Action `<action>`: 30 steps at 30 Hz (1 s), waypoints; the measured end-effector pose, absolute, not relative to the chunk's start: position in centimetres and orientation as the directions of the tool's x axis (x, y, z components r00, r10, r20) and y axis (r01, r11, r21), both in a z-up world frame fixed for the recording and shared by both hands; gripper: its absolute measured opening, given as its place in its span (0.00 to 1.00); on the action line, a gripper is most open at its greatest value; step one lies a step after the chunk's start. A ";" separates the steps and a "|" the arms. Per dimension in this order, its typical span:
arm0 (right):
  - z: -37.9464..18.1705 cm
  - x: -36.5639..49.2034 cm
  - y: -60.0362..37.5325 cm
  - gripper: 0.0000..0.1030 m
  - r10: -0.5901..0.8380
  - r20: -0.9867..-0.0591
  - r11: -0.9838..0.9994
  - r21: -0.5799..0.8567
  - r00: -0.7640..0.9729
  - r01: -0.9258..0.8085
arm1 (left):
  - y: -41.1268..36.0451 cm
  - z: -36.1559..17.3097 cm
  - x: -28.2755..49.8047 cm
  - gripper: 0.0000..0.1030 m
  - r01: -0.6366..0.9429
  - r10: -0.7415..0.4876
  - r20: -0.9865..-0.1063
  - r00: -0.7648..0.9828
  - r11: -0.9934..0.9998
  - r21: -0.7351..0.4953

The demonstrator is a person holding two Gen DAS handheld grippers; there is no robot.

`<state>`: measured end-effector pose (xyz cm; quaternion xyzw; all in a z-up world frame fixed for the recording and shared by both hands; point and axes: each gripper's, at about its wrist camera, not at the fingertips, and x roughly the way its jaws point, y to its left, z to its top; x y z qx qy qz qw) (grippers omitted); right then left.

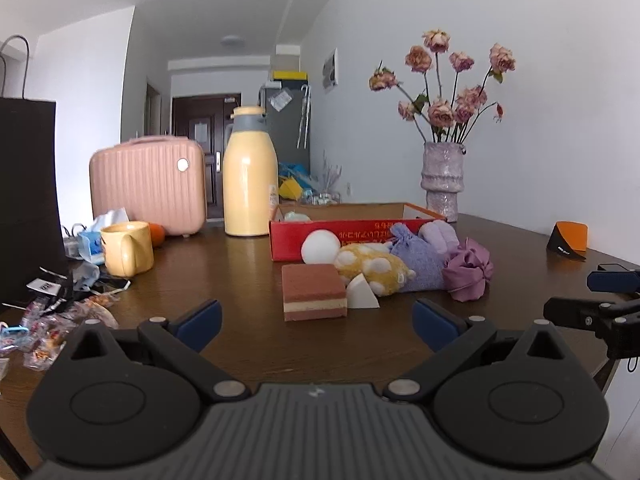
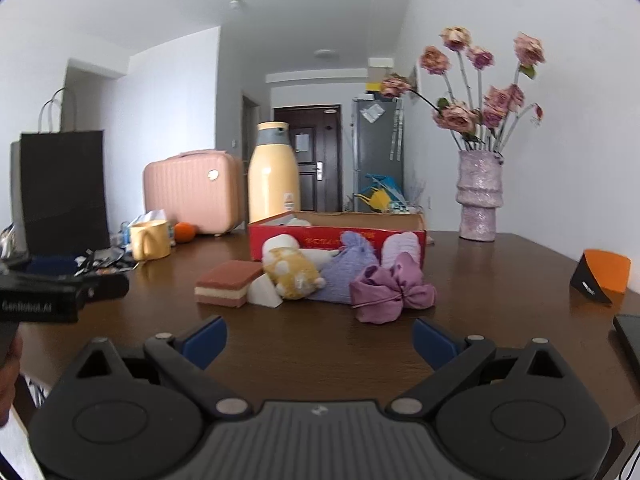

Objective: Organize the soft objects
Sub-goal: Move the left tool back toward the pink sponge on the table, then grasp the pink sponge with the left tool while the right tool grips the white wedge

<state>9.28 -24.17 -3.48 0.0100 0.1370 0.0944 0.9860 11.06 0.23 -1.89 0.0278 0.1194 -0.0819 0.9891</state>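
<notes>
- Nearest, the left gripper (image 1: 316, 322) and right gripper (image 2: 320, 340) hover over the dark wood bench (image 1: 240, 264), jaws spread wide, blue-padded and holding nothing.
- Just beyond lies a huddle of soft things: a layered brown-and-cream sponge block (image 1: 314, 293), a white foam wedge (image 1: 362, 294), a yellow spotted plush (image 1: 374, 268), a white ball (image 1: 320, 246), a knitted lilac pouch (image 1: 418, 262) and a crumpled mauve cloth bundle (image 2: 390, 290).
- Behind them, touching, stands a red cardboard box (image 1: 340, 236), open-topped; its contents are mostly hidden.
- Left sit a glossy yellow mug (image 1: 126, 248) and crinkled wrappers (image 1: 52, 324), cut off by the frame.
- Farther back stand a smooth yellow flask (image 1: 250, 176), a ribbed pink case (image 1: 148, 184) and a textured lilac vase (image 1: 442, 178) of dried roses.
</notes>
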 end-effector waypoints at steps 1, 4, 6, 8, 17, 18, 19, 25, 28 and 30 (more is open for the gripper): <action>-3.4 9.6 -24.3 0.95 0.189 -0.274 0.982 0.054 0.943 -0.181 | 0.2 -1.9 11.5 1.00 0.170 -0.157 -0.252 0.955 0.985 0.031; -3.4 11.0 -24.3 0.90 0.202 -0.295 0.979 0.064 0.934 -0.192 | 0.1 -1.9 13.0 1.00 0.171 -0.161 -0.284 0.945 0.985 0.013; -3.3 12.3 -24.1 0.84 0.213 -0.314 0.977 0.069 0.925 -0.201 | 0.0 -1.9 14.3 1.00 0.168 -0.156 -0.316 0.936 0.986 0.011; -3.3 13.8 -24.0 0.74 0.237 -0.332 0.972 0.083 0.913 -0.222 | -0.3 -1.9 16.2 1.00 0.158 -0.141 -0.362 0.921 0.987 0.016; -2.1 21.0 -22.7 0.44 0.351 -0.404 0.936 0.162 0.845 -0.311 | -0.8 -1.9 25.1 1.00 0.164 -0.156 -0.489 0.858 0.986 -0.027; -2.1 22.0 -22.5 0.41 0.364 -0.413 0.931 0.175 0.835 -0.319 | -0.7 -2.1 26.3 1.00 0.166 -0.164 -0.510 0.844 0.985 -0.042; -2.0 22.8 -22.3 0.39 0.374 -0.421 0.927 0.190 0.827 -0.323 | -0.7 -2.3 27.3 1.00 0.159 -0.161 -0.530 0.833 0.986 -0.050; -2.3 27.2 -21.6 0.36 0.407 -0.457 0.911 0.259 0.791 -0.320 | -1.2 -4.2 31.4 0.97 0.138 -0.147 -0.603 0.784 0.989 -0.062; -2.5 28.6 -20.9 0.37 0.421 -0.474 0.905 0.270 0.773 -0.328 | -0.7 -4.8 32.5 0.75 0.136 -0.167 -0.620 0.766 0.986 -0.097; -2.6 29.5 -20.3 0.39 0.425 -0.483 0.904 0.276 0.765 -0.328 | -0.1 -5.0 32.7 0.70 0.129 -0.178 -0.631 0.755 0.984 -0.123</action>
